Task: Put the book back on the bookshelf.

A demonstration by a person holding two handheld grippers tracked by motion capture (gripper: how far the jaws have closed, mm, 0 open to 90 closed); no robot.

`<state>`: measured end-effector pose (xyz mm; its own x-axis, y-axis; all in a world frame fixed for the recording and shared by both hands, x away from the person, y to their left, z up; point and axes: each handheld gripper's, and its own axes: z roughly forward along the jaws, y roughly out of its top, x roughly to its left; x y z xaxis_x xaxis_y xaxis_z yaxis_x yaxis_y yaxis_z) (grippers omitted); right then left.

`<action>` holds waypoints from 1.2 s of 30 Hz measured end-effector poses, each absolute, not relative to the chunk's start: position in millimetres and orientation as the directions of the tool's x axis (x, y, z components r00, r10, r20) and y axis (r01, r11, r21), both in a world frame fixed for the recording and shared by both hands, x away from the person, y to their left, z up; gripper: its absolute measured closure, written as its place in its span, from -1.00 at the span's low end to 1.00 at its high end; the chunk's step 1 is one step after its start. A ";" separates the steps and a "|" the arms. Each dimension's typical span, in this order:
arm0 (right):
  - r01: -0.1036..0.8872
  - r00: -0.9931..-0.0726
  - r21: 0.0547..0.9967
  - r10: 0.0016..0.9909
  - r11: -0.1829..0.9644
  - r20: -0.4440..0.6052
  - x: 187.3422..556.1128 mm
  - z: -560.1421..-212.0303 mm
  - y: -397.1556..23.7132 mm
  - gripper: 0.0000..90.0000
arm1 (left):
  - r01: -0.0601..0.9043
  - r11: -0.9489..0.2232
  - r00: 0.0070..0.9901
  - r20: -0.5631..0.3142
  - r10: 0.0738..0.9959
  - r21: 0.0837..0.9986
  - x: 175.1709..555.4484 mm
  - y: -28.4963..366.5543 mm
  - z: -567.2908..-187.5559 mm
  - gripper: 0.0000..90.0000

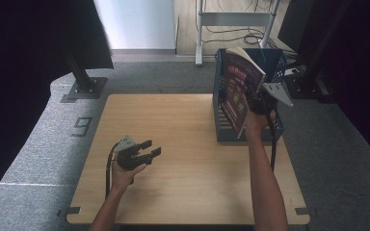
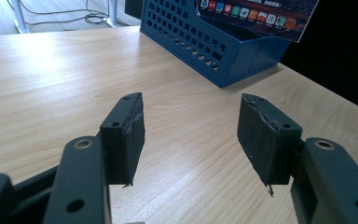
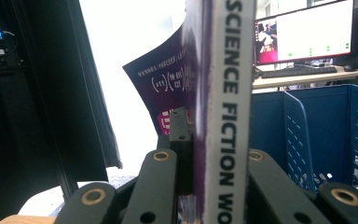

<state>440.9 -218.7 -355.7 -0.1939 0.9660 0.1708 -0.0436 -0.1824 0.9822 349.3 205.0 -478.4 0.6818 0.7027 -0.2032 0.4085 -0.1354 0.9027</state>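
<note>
The tabletop (image 1: 183, 159) is smooth pale wood. The blue bin (image 1: 220, 103) is holey plastic. The book (image 1: 238, 84) has a shiny paper cover.

A wooden table (image 1: 188, 192) lies under the left gripper (image 1: 152, 147). On the grey floor (image 1: 38, 159) to that gripper's left is a dark "9" mark (image 1: 82, 126). Farther off on that side, a black post stands on a base plate (image 1: 84, 87) beside a black curtain (image 1: 29, 53). Beyond the right gripper (image 1: 251, 96), cables (image 1: 241, 34) trail around a pale metal frame (image 1: 200, 33). Ahead of the same gripper, a lit monitor (image 3: 307, 32) stands over a keyboard (image 3: 298, 71).
</note>
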 end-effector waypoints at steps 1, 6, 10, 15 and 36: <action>-0.044 -0.191 0.982 0.967 -0.181 0.170 442.8 -355.6 -218.2 0.80 | 0.409 -0.136 0.682 -0.203 0.703 0.902 349.3 205.2 -478.3 -0.08; -0.045 -0.190 0.982 0.967 -0.181 0.170 448.1 -356.1 -215.5 0.80 | 0.410 -0.131 0.680 -0.207 0.703 0.903 349.4 206.7 -478.2 -0.08; -0.045 -0.184 0.982 0.968 -0.181 0.170 451.6 -357.3 -213.3 0.80 | 0.412 -0.127 0.679 -0.211 0.703 0.902 350.2 208.0 -478.6 -0.08; -0.040 -0.177 0.981 0.968 -0.187 0.178 457.3 -361.3 -212.1 0.80 | 0.412 -0.124 0.678 -0.213 0.703 0.903 350.8 209.0 -478.7 -0.07; -0.042 -0.149 0.980 0.971 -0.193 0.185 475.8 -368.6 -209.9 0.80 | 0.419 -0.123 0.676 -0.219 0.704 0.900 353.5 209.6 -481.1 -0.07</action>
<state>475.8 -209.9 -368.6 -0.1488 0.9714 0.1851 -0.0421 -0.1933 0.9802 353.5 209.6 -481.1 0.6757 0.7039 -0.2187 0.4192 -0.1230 0.8995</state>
